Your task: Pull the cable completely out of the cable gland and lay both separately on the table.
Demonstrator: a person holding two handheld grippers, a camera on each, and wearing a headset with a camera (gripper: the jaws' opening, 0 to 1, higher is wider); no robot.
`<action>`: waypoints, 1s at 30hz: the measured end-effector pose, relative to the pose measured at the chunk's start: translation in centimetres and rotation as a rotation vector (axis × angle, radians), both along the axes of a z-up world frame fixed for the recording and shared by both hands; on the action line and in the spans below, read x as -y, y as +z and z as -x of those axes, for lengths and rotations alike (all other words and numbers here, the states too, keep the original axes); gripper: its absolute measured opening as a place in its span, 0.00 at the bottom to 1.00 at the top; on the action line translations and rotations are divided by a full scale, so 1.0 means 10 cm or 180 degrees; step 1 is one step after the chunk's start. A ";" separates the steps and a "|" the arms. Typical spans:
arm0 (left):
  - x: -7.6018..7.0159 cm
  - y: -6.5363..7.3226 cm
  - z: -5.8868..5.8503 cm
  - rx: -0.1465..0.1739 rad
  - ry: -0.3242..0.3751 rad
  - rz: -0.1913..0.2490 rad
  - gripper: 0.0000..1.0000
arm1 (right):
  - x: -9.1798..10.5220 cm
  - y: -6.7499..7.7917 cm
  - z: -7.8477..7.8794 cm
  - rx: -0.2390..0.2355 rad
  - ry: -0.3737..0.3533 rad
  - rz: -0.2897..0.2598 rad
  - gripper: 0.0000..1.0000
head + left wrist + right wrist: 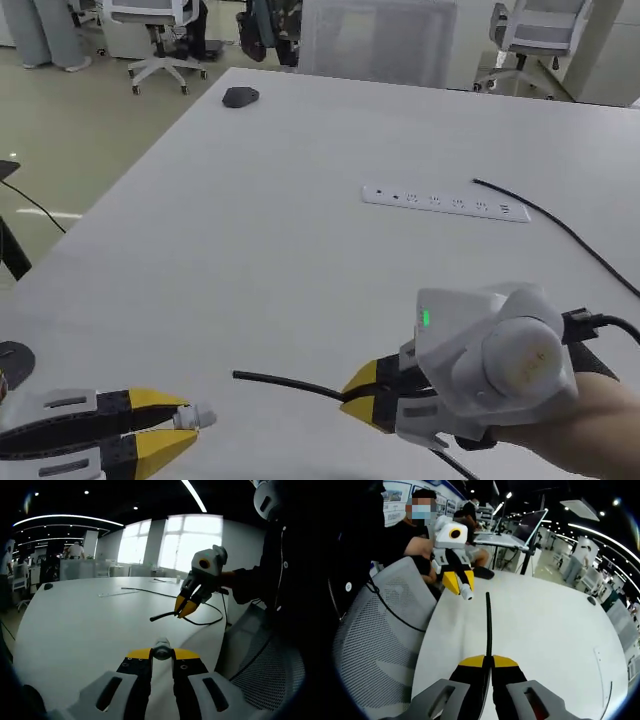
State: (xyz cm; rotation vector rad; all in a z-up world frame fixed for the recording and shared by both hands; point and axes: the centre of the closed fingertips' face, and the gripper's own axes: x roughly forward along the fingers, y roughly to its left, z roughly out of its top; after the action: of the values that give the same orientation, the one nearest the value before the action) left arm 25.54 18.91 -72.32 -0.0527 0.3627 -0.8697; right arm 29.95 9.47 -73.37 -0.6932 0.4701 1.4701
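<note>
**Clearance.** Table [300, 250]: left edge runs diagonally from far centre to near left, with floor beyond it. Far edge is lined w/ office chairs [160, 30]. The top is bare between the grippers and the power strip [445, 202], which lies flat at far right. A black lead [560, 228] runs from the strip area toward the right edge. A small dark item [240, 96] sits near the far-left corner, well apart from the work.

**Left gripper** [178, 422]: near-left, above the table. Jaws are narrow and clamped on the gland [200, 415], which sticks out past the tips. In the left gripper view the gland [162, 649] sits between the yellow pads.

**Right gripper** [352, 398]: near-right. Jaws are closed on the cable [285, 382], and the free end points left, toward the gland but apart from it. In the right gripper view the cable [488, 625] runs straight out from the tips. Cable and gland are separated, both held off the table.
</note>
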 end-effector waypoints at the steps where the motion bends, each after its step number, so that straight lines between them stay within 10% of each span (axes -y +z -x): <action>1: -0.01 -0.02 0.01 -0.0009 0.0009 0.0005 0.15 | -0.05 -0.01 -0.01 -0.0018 -0.0013 0.0004 0.00; 24: -0.30 -0.46 0.12 -0.0201 0.0487 0.0232 0.15 | -1.04 -0.19 -0.10 -0.0434 -0.0419 -0.0244 0.00; 30: -0.48 -0.51 0.11 -0.0152 0.0779 0.0281 0.15 | -1.35 -0.27 -0.05 -0.0737 -0.0511 -0.0444 0.00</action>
State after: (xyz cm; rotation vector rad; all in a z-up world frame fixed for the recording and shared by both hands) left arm 24.47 23.75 -77.41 -0.1960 0.3543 -0.6426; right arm 30.48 23.01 -76.03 -0.3675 0.5810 1.4218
